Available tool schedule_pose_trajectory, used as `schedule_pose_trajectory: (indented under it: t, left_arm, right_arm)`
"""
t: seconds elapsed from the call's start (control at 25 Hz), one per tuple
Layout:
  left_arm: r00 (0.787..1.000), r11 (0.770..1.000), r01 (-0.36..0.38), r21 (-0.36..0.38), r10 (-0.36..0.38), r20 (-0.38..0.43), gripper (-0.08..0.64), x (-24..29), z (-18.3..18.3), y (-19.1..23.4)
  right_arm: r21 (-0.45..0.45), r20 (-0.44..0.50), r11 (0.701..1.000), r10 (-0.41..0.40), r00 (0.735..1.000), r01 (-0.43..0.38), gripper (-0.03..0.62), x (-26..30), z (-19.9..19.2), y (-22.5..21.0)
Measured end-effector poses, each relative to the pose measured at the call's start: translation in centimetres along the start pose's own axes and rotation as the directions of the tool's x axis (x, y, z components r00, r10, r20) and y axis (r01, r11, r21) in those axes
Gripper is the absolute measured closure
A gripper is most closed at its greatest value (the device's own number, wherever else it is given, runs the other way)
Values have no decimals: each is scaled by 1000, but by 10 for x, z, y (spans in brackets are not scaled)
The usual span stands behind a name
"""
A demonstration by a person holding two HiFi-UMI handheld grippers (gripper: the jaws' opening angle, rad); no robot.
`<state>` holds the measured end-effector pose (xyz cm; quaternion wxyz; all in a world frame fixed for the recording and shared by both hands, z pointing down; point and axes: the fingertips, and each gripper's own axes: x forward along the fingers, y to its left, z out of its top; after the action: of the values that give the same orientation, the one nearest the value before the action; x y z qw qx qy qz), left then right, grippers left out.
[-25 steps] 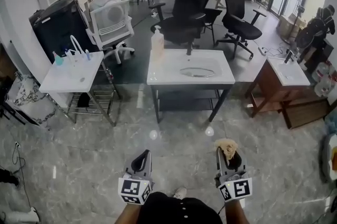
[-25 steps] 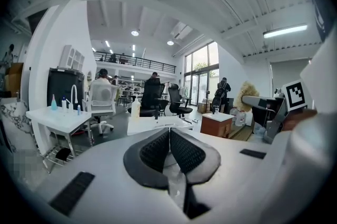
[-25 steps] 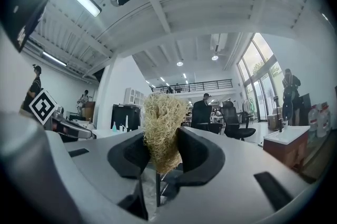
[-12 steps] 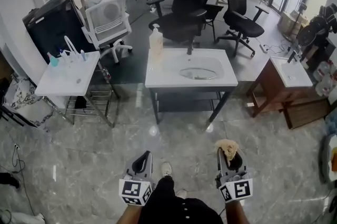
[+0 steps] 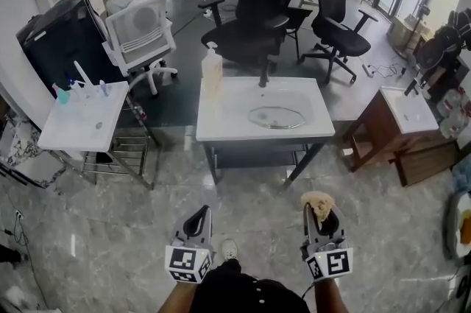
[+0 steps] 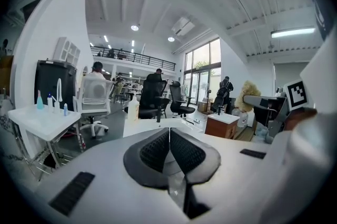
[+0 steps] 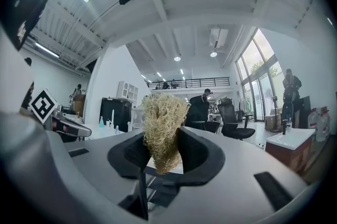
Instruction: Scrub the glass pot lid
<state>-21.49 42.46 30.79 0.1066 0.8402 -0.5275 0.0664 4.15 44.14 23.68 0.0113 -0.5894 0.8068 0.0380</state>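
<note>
A glass pot lid (image 5: 276,117) lies in the basin of the white sink counter (image 5: 221,129), some way ahead of me across the floor. My left gripper (image 5: 201,215) is held low at the bottom of the head view, shut with nothing between its pads (image 6: 169,149). My right gripper (image 5: 319,209) is beside it, shut on a tan fibrous scrubber (image 5: 318,204). In the right gripper view the scrubber (image 7: 160,128) stands up between the dark pads. Both grippers are well short of the counter.
A soap pump bottle (image 5: 212,71) stands at the counter's back left, a dark faucet (image 5: 263,74) behind the basin. A second white sink table (image 5: 77,126) is at left, a wooden one (image 5: 408,113) at right. Office chairs (image 5: 254,28) stand behind, with people seated farther back.
The view has moved closer to the sink counter, which now sits lower and larger in the head view. Both grippers keep their place and grip.
</note>
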Motion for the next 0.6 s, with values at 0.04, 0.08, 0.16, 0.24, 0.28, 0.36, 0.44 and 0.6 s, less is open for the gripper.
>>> schedule_pose_trajectory:
  t: [0.04,0.08,0.16,0.24,0.28,0.36,0.44,0.6]
  left_arm:
    - [1000,1000,6,0,-6,-1,532,11,2,4]
    - [1000,1000,12,1,-12,-1,532,21,4,7]
    - [1000,1000,25,4,-25,5,532,41,11,15]
    - [999,999,37,-8,-37,14,532,59,19,24]
    - [999,999,44,-21,-44,17,532,67,23,29]
    - [999,998,51,-37,-51,18,532,82,29,42]
    - [998,998,54,-23,-54,16,532,95,32,54]
    - [997,997,77,7,-77,22,532,116,35,68]
  right_arm:
    - [-1,0,1000,-4,1000,4,446,10,-1,-4]
    - [-2,0,1000,-9,1000,9,446,19,-1,-8]
    - [-5,6,1000,-17,1000,17,446,36,-1,-15]
    - [-5,12,1000,-28,1000,28,446,53,-1,-21]
    - [-4,15,999,-35,999,35,446,63,-1,-24]
    - [-2,21,999,-50,999,50,446,82,-1,-29]
    - [-5,30,998,-60,998,60,447,99,-2,-32]
    - [-25,30,997,-70,997,71,446,121,-8,-35]
